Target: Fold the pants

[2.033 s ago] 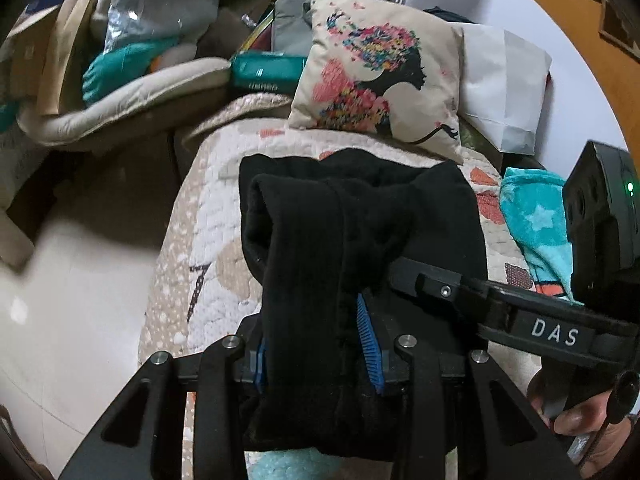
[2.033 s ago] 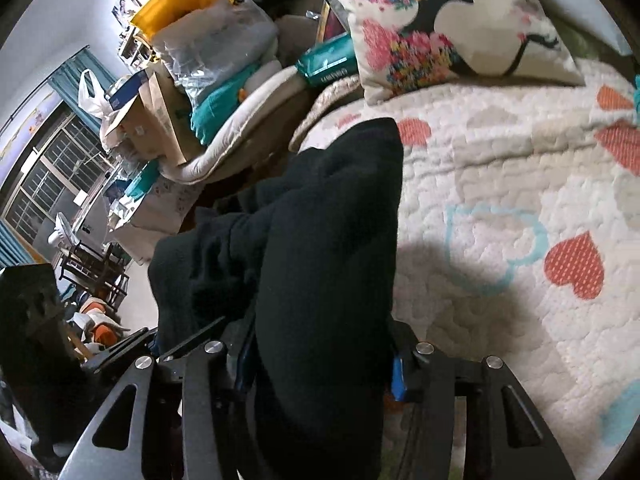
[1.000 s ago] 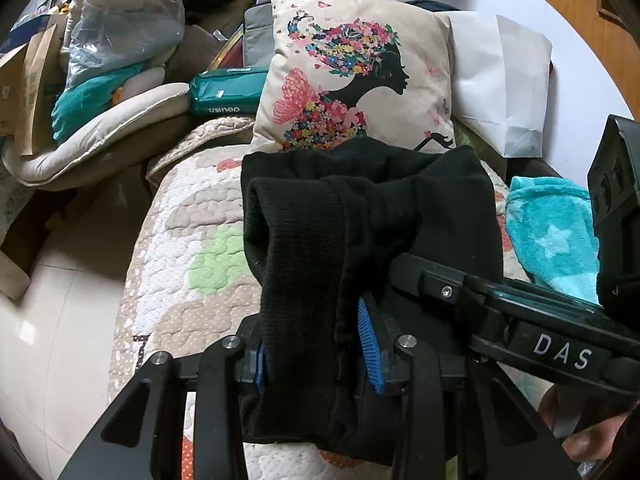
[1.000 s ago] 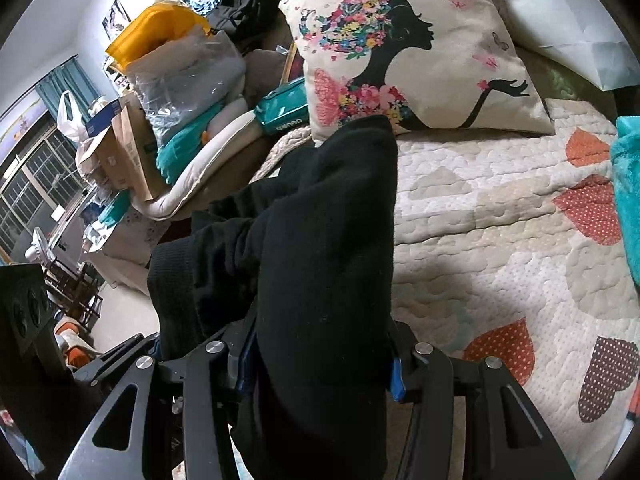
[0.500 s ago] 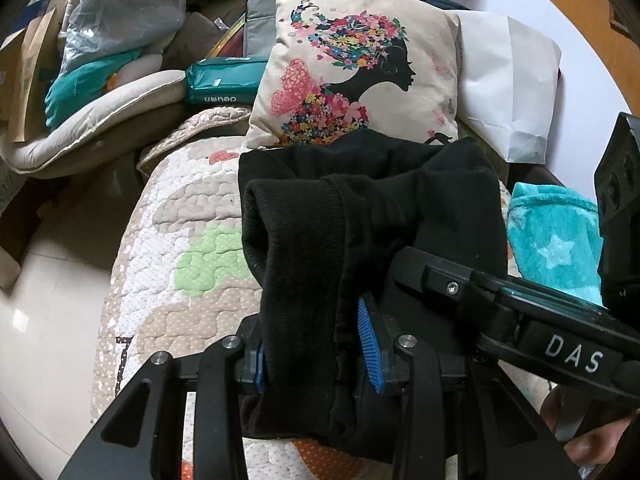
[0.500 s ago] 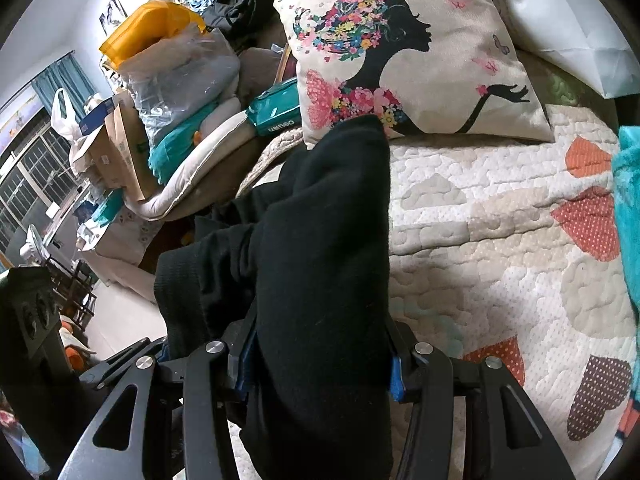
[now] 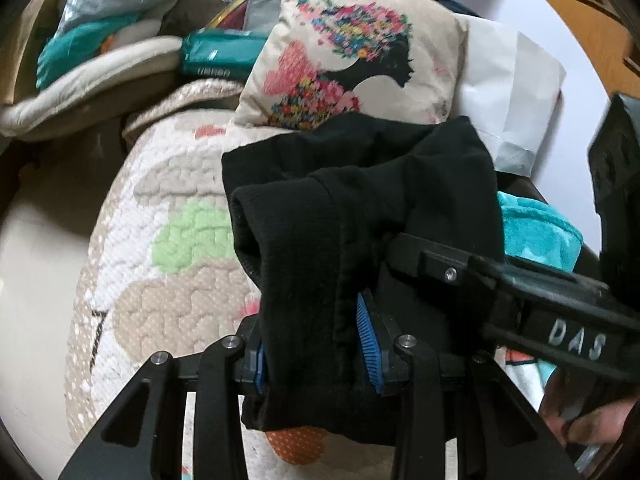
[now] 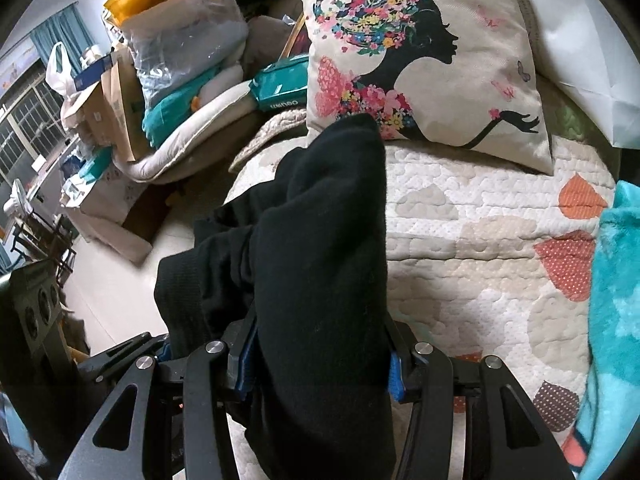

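1. Now the left gripper [image 7: 316,336] and the right gripper [image 8: 320,364] are both closed on the black pants [image 7: 360,208], at frame centre.
2. The pants seem folded and carried above the quilt [image 8: 472,216].
3. Next move, I think: lower them flat before the pillow [image 8: 432,48], then open both.

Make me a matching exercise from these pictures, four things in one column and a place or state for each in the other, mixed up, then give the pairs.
Things:
1. pants
2. pillow
3. towel
4. quilt

Places or states:
A. printed with a woman's flowered silhouette
B. turquoise, at the right edge of the bed
C. black, clamped in both the left gripper and the right gripper
D. covers the bed, heart patches

Pairs: 1-C, 2-A, 3-B, 4-D
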`<action>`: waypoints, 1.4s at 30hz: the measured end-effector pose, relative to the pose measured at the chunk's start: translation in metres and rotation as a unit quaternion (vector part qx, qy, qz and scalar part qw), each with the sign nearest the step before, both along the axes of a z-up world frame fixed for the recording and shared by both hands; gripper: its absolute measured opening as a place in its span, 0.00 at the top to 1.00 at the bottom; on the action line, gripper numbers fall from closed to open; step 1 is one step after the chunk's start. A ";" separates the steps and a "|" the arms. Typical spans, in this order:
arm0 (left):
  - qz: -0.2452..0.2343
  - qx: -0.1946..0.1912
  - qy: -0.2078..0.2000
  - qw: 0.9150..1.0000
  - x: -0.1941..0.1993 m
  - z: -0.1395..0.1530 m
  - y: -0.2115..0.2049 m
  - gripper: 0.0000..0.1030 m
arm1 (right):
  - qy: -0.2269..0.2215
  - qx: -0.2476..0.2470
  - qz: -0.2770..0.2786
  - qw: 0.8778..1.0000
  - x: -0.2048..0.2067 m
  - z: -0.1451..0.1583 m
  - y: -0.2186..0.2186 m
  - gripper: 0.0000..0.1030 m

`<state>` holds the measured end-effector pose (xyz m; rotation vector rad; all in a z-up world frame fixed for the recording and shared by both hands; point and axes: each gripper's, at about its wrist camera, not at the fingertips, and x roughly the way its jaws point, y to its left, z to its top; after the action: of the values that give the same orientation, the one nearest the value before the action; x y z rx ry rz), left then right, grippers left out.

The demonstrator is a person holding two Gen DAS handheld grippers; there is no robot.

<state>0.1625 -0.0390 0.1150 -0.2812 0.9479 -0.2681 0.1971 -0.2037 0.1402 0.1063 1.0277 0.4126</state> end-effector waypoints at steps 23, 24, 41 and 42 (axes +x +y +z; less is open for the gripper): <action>-0.010 -0.063 0.034 0.997 0.049 -0.017 0.011 0.66 | 0.024 0.059 -0.032 0.997 0.040 -0.022 -0.015 0.48; -0.010 -0.065 0.035 0.997 0.049 -0.018 0.012 0.66 | 0.024 0.060 -0.032 0.997 0.039 -0.022 -0.016 0.48; 0.001 -0.219 0.097 0.971 0.062 -0.035 0.041 0.72 | 0.042 0.105 -0.040 0.993 0.039 -0.019 -0.029 0.48; 0.002 -0.222 0.099 0.970 0.061 -0.035 0.041 0.72 | 0.043 0.109 -0.040 0.992 0.039 -0.018 -0.030 0.48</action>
<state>0.2237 0.0024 0.0802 -0.7310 1.0777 -0.4555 0.2359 -0.2334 0.1224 0.3625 1.0565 0.4500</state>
